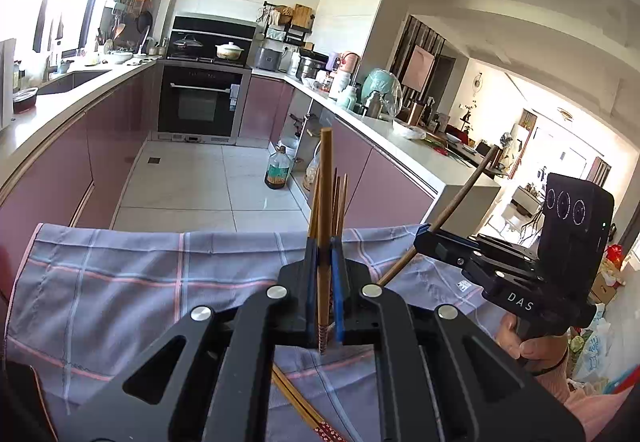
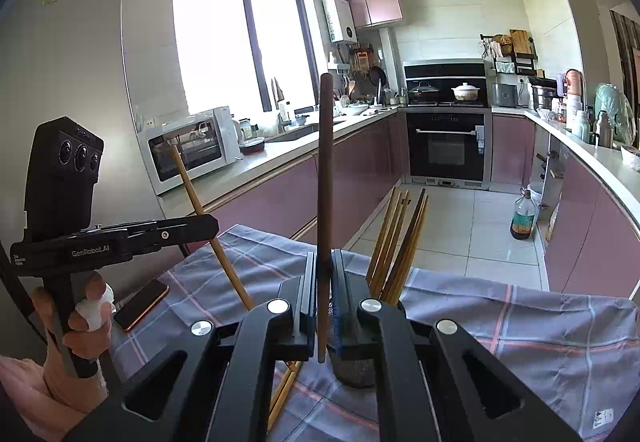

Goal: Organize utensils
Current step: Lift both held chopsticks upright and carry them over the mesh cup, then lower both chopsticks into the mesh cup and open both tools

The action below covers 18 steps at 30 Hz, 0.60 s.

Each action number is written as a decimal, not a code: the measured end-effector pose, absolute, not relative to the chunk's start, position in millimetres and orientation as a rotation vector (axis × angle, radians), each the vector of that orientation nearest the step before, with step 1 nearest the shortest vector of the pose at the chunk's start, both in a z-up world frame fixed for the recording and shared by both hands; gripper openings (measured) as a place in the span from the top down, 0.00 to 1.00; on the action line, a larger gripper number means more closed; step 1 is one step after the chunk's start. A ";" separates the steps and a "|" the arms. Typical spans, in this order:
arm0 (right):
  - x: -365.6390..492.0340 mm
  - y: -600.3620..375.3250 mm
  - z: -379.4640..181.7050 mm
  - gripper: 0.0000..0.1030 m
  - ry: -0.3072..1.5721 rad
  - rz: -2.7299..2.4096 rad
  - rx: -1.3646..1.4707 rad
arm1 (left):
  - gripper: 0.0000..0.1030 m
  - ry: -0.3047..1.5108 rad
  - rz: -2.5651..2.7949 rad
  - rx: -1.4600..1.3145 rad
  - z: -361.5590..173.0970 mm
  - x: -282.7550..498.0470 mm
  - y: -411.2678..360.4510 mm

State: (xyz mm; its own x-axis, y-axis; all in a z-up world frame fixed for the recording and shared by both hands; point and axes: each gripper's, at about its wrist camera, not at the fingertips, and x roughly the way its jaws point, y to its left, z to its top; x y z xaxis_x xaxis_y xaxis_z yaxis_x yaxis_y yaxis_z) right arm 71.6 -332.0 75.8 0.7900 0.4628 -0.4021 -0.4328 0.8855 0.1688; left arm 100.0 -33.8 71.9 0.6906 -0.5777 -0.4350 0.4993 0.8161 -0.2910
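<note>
Wooden light chopstick (image 1: pixel 325 202) pinched upright in left gripper (image 1: pixel 325 266); right gripper (image 2: pixel 322 282) clamps dark chopstick (image 2: pixel 325 182), both above the checked cloth (image 1: pixel 140 274).

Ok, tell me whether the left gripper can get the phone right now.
Probably not yet: the left gripper is shut on a chopstick, so its jaws are taken. The phone lies uncovered on the cloth, so the way looks free otherwise.
</note>
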 end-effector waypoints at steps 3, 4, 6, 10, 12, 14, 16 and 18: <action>74.2 -336.5 84.7 0.95 0.429 0.474 0.069 | 0.93 0.513 -0.606 -0.150 84.7 104.0 -38.6; 75.0 -338.2 87.1 0.95 0.423 0.470 0.070 | 0.93 0.507 -0.606 -0.147 88.1 105.6 -40.6; 76.4 -340.5 91.2 0.95 0.411 0.465 0.068 | 0.93 0.498 -0.604 -0.139 93.1 108.9 -44.8; 80.7 -344.6 98.0 0.95 0.394 0.455 0.066 | 0.93 0.487 -0.599 -0.132 100.3 117.7 -53.7; 83.4 -346.2 99.6 0.95 0.389 0.450 0.065 | 0.93 0.489 -0.595 -0.128 100.6 122.9 -58.2; 86.0 -347.2 99.6 0.95 0.390 0.443 0.063 | 0.93 0.499 -0.594 -0.122 100.3 127.8 -63.1; 90.2 -348.4 97.4 0.95 0.398 0.439 0.063 | 0.93 0.511 -0.591 -0.110 97.6 133.1 -68.0; 94.4 -348.6 93.4 0.95 0.412 0.437 0.063 | 0.93 0.529 -0.588 -0.096 94.0 138.1 -73.3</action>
